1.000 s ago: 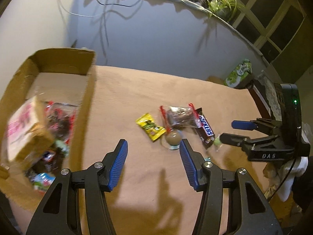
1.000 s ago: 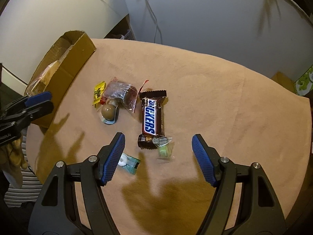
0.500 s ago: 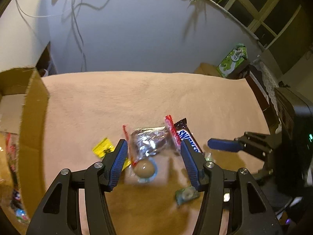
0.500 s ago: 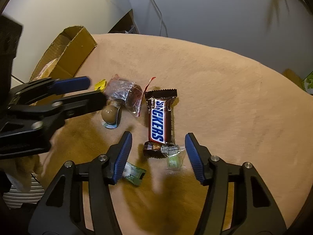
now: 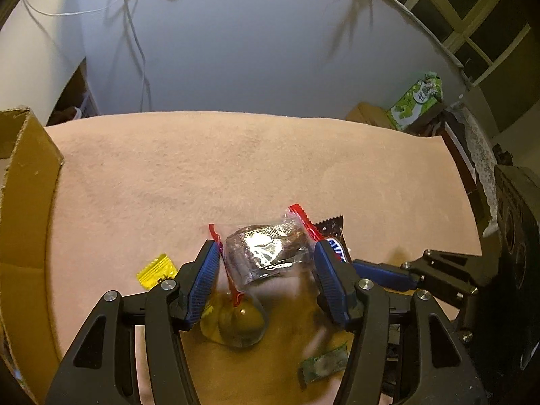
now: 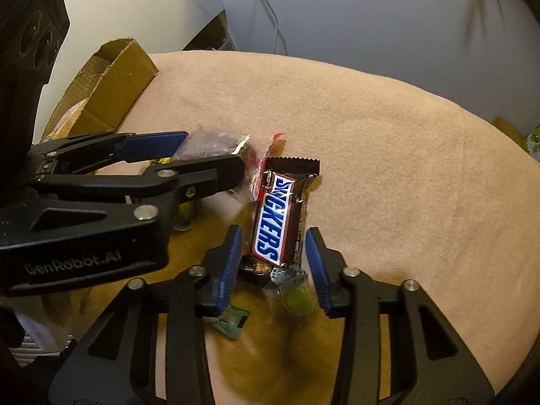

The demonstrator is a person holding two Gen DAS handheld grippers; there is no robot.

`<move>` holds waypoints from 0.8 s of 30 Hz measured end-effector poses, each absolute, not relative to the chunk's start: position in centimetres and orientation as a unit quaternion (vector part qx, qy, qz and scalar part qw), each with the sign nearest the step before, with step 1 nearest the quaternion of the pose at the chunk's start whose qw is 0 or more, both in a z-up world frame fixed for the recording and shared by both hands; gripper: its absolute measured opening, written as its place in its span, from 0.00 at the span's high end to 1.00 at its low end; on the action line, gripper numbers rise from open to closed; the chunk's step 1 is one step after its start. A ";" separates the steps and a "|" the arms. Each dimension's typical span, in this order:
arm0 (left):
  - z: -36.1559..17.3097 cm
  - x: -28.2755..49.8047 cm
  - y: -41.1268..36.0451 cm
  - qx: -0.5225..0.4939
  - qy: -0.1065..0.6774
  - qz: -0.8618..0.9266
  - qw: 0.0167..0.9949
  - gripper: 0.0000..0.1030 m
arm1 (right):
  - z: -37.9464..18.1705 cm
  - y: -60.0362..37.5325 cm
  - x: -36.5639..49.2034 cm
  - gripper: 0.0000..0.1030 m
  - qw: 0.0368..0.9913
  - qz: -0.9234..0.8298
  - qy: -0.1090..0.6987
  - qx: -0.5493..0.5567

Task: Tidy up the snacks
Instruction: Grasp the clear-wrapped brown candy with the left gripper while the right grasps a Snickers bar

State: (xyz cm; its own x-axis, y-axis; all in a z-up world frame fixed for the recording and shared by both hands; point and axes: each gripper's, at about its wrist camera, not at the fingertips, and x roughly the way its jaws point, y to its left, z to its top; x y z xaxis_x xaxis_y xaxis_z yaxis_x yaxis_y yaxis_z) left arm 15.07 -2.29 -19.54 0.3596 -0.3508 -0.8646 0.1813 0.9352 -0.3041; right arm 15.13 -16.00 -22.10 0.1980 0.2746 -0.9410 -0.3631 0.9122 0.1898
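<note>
Right gripper (image 6: 273,263): fingers are standing apart at lower centre, flanking the Snickers bar's near end.
Snickers bar (image 6: 278,217): lying at mid-frame on the tabletop (image 6: 388,155).
Left gripper (image 6: 199,153): reaching in from the left, its fingers straddling a clear-wrapped snack (image 6: 216,141).
Cardboard box (image 6: 111,87): sitting in the upper left.
Green candy (image 6: 298,298): lying below the bar.

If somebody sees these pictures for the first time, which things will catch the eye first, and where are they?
First, the Snickers bar lying on the peach cloth, between the open fingers of the right claw. Next, the shiny clear-wrapped brown snack with red ends, framed by the open left claw. A cardboard box stands at the cloth's left edge.
</note>
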 end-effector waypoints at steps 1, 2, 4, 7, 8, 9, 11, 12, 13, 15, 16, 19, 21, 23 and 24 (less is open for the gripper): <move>-19.6 15.1 -2.4 -0.077 0.541 -0.163 0.821 0.43 | -22.2 -16.0 15.2 0.63 0.773 0.205 0.599 -0.037; -19.5 15.1 -2.5 -0.075 0.540 -0.163 0.823 0.43 | -22.2 -16.0 15.2 0.64 0.773 0.206 0.599 -0.036; -19.5 15.1 -2.8 -0.067 0.536 -0.164 0.826 0.45 | -22.2 -16.2 15.1 0.68 0.774 0.204 0.598 -0.039; -19.5 15.1 -2.9 -0.063 0.531 -0.162 0.830 0.48 | -22.2 -16.3 15.1 0.69 0.774 0.205 0.598 -0.040; -19.5 15.1 -2.9 -0.063 0.529 -0.161 0.831 0.49 | -22.2 -16.3 15.1 0.69 0.774 0.204 0.598 -0.042; -19.5 15.1 -2.8 -0.063 0.527 -0.160 0.832 0.50 | -22.2 -16.2 15.2 0.69 0.775 0.204 0.597 -0.044; -19.5 15.1 -2.9 -0.060 0.525 -0.160 0.834 0.51 | -22.2 -16.0 15.3 0.69 0.776 0.200 0.596 -0.047; -19.4 15.1 -2.9 -0.059 0.525 -0.161 0.834 0.51 | -22.2 -16.1 15.3 0.69 0.777 0.200 0.595 -0.047; -19.4 15.2 -2.9 -0.059 0.524 -0.161 0.834 0.51 | -22.1 -16.2 15.2 0.70 0.777 0.199 0.595 -0.047; -19.4 15.2 -2.8 -0.060 0.523 -0.161 0.835 0.52 | -22.1 -16.4 15.1 0.70 0.779 0.196 0.594 -0.045; -19.4 15.2 -2.8 -0.061 0.523 -0.161 0.835 0.52 | -22.0 -16.8 14.9 0.70 0.779 0.196 0.594 -0.044; -19.3 15.1 -2.6 -0.063 0.521 -0.162 0.836 0.53 | -21.9 -17.3 14.7 0.70 0.780 0.194 0.593 -0.041; -19.2 15.0 -2.4 -0.065 0.519 -0.162 0.837 0.53 | -21.7 -17.5 14.7 0.70 0.782 0.193 0.592 -0.037; -18.9 15.0 -2.3 -0.068 0.516 -0.162 0.838 0.53 | -21.4 -17.9 14.7 0.70 0.784 0.193 0.589 -0.034; -18.7 15.0 -2.2 -0.070 0.514 -0.163 0.839 0.53 | -21.2 -18.1 14.7 0.70 0.785 0.192 0.588 -0.033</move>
